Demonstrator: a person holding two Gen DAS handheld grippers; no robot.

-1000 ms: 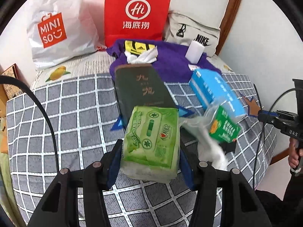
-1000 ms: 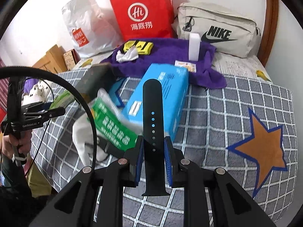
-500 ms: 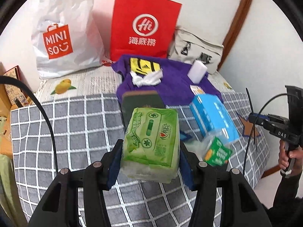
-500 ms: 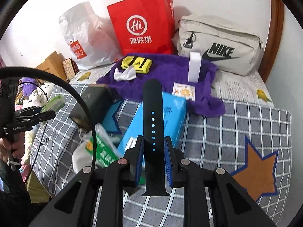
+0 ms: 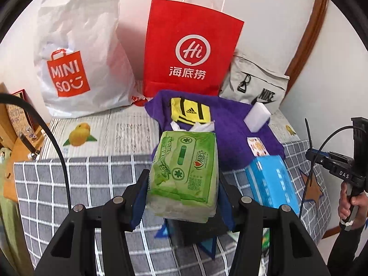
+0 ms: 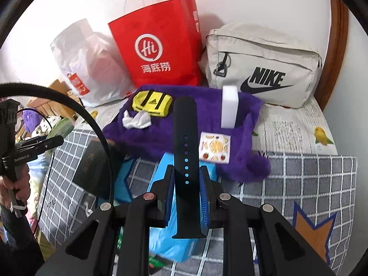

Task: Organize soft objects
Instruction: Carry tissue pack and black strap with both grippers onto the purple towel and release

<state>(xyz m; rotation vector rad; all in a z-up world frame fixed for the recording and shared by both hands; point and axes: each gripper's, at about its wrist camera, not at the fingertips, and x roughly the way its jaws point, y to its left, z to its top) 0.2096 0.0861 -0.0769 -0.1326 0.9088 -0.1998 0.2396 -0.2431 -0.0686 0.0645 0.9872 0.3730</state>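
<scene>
Tissues fill my left gripper [image 5: 182, 188]: its pads press both sides of the green tissue pack [image 5: 185, 170], held above the checked blanket [image 5: 80, 179]. My right gripper [image 6: 187, 189], nearly closed, clamps the black watch strap [image 6: 185, 151] upright over the blue box [image 6: 174, 241]. Beyond lie the purple towel [image 6: 193, 119], yellow socks [image 6: 151, 103] and white sponge [image 6: 229, 107].
</scene>
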